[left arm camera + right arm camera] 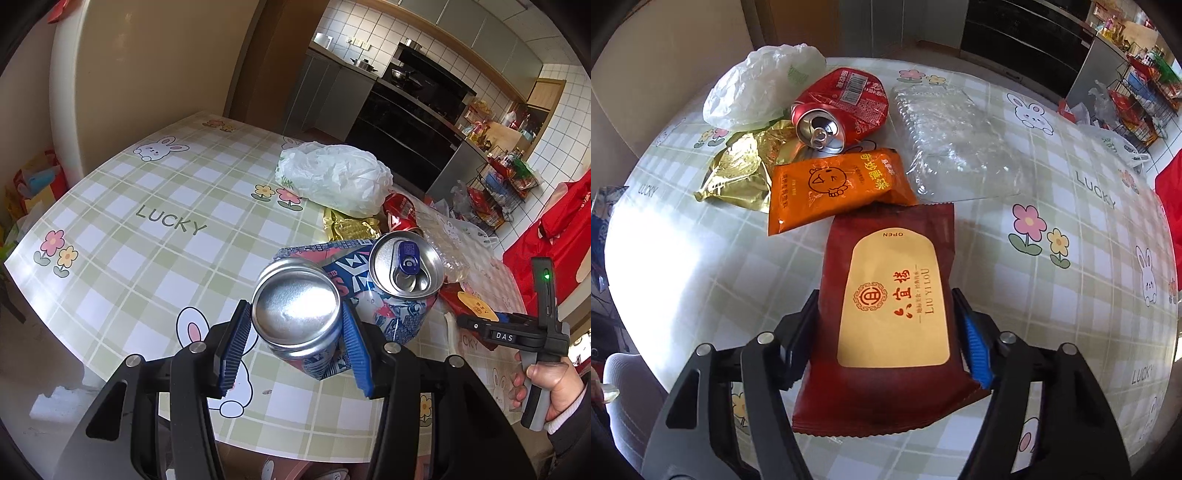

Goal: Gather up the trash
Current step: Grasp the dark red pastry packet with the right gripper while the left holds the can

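Wrappers hide part of what we see: the gold foil bag (pixel 738 173) lies half under the orange snack packet (pixel 834 186), and the clear plastic tray (pixel 955 147) is hard to outline. We count two cans in our left view, one crushed red can (pixel 842 107) in our right, and one white plastic bag (pixel 757 86). Our left gripper (pixel 293 336) clamps a bent blue can (pixel 295 314) by its base, above the bench (pixel 147 229); a second blue can (pixel 404 267) sits just behind it. Our right gripper (pixel 886 343) grips a dark red wipes pack (pixel 890 314) by its sides, its far end touching the orange packet.
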A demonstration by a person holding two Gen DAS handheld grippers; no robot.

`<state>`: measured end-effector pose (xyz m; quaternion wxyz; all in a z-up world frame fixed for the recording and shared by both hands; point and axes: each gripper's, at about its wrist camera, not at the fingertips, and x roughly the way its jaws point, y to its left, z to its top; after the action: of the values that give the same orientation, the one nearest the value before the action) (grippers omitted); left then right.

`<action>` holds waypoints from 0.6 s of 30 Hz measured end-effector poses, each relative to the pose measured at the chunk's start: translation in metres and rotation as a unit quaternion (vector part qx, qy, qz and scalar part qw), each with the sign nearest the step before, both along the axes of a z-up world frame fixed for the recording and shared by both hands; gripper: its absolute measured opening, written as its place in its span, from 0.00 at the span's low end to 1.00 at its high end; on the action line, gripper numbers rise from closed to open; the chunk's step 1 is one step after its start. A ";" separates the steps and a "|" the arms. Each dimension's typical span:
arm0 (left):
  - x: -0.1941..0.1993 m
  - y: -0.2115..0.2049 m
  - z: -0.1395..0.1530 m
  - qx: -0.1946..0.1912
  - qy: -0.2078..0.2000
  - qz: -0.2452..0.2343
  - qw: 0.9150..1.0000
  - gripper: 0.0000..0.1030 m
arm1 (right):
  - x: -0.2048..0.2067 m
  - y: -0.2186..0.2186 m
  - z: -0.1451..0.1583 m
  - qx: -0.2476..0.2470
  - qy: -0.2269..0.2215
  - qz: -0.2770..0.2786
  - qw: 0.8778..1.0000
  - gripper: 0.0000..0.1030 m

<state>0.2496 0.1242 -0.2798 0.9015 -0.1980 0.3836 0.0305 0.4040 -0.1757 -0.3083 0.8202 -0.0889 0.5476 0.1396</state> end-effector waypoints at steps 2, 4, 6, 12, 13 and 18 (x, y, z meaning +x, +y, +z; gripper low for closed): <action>-0.002 -0.003 0.003 -0.001 -0.003 -0.003 1.000 0.47 | -0.010 -0.005 0.008 0.014 -0.005 -0.006 1.000 0.64; -0.004 -0.005 0.006 -0.001 -0.007 -0.006 1.000 0.47 | -0.018 -0.008 0.015 0.025 -0.013 -0.012 1.000 0.64; -0.007 -0.008 0.010 -0.002 -0.010 -0.008 1.000 0.47 | -0.028 -0.012 0.025 0.038 -0.025 -0.020 0.999 0.64; -0.019 -0.014 0.025 -0.001 -0.023 -0.015 1.000 0.47 | -0.068 -0.017 0.066 0.071 -0.096 -0.030 0.992 0.64; -0.022 -0.015 0.028 0.001 -0.025 -0.016 1.000 0.47 | -0.077 -0.017 0.073 0.078 -0.109 -0.030 0.990 0.64; -0.035 -0.019 0.040 0.007 -0.033 -0.023 0.999 0.47 | -0.124 -0.021 0.097 0.113 -0.154 -0.042 0.981 0.64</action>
<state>0.2146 0.1053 -0.2396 0.9156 -0.1838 0.3576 0.0059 0.2801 -0.1966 -0.2113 0.9045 0.0066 0.3989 0.1509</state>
